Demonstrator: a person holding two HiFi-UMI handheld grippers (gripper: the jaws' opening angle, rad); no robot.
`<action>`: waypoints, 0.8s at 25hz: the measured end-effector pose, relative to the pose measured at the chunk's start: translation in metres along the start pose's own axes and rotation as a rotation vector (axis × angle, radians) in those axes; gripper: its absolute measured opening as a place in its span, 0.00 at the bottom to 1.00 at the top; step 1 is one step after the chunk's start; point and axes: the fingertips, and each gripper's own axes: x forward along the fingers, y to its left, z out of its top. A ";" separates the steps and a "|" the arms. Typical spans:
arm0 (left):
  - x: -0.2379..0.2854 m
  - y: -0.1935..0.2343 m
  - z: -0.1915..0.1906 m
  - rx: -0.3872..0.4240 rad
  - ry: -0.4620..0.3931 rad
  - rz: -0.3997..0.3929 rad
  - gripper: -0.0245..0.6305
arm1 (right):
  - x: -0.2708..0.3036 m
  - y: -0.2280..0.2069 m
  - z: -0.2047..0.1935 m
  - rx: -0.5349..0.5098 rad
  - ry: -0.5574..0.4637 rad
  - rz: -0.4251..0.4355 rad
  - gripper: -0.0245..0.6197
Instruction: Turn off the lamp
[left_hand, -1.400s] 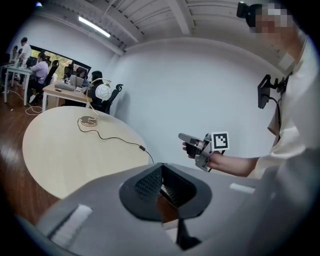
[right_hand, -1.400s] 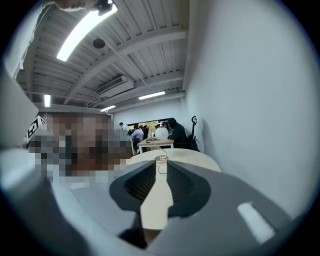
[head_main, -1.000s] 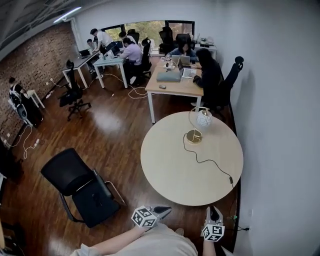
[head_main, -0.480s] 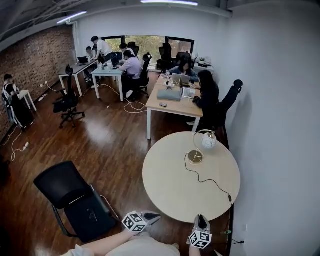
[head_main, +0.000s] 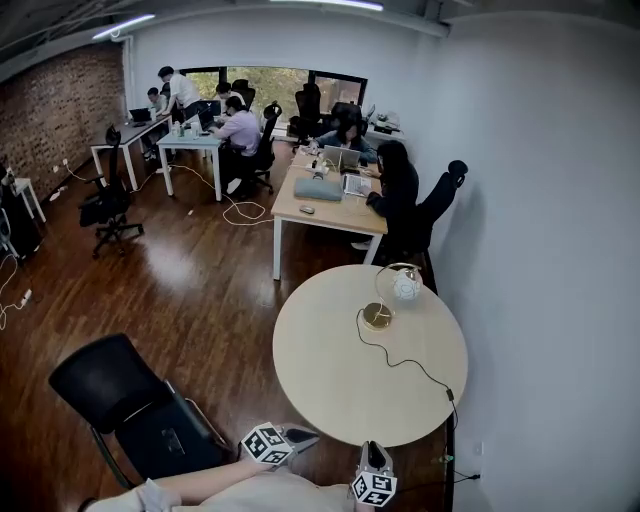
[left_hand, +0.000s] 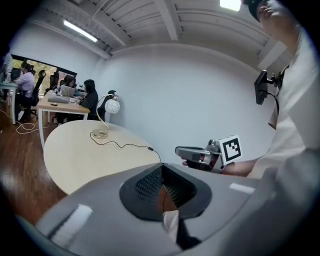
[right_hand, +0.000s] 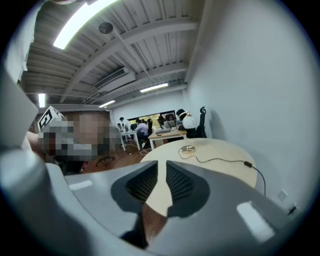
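Head view, approach to the round worktop (head_main: 330, 385). The lamp (head_main: 397, 291) stands at the far side of the worktop: a flat brass base (head_main: 377, 317), a thin hoop stem and a white globe (head_main: 407, 286) hung within the hoop. A dark cord (head_main: 400, 362) trails loosely from the base across the worktop to a small block, apparently an in-line switch (head_main: 449, 394), lying just inside the worktop's near right edge, then drops over that edge. Both pairs of tongs are off the worktop's near edge, well apart from lamp and switch. Left tongs (head_main: 306, 436): tips together, nothing between. Right tongs (head_main: 372, 453): a narrow gap, jaws just been closing, nothing between. Judged handling: the lamp looks light and top-heavy, its globe probably fragile and its base apt to slide on the smooth worktop, so hoop and globe are poor places to grip. The cord is limp and would drag. The stiff switch body is the likely place to press, perhaps with the cord pinned beside it.
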 end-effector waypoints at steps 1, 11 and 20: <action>0.000 0.002 0.002 -0.011 -0.001 -0.007 0.04 | 0.001 0.001 -0.003 0.005 0.011 -0.005 0.11; 0.010 -0.001 0.016 -0.020 -0.025 -0.073 0.04 | -0.017 -0.037 0.000 -0.027 0.025 -0.143 0.10; 0.015 -0.021 0.009 -0.022 -0.062 -0.151 0.04 | -0.025 -0.045 -0.013 -0.006 0.051 -0.208 0.10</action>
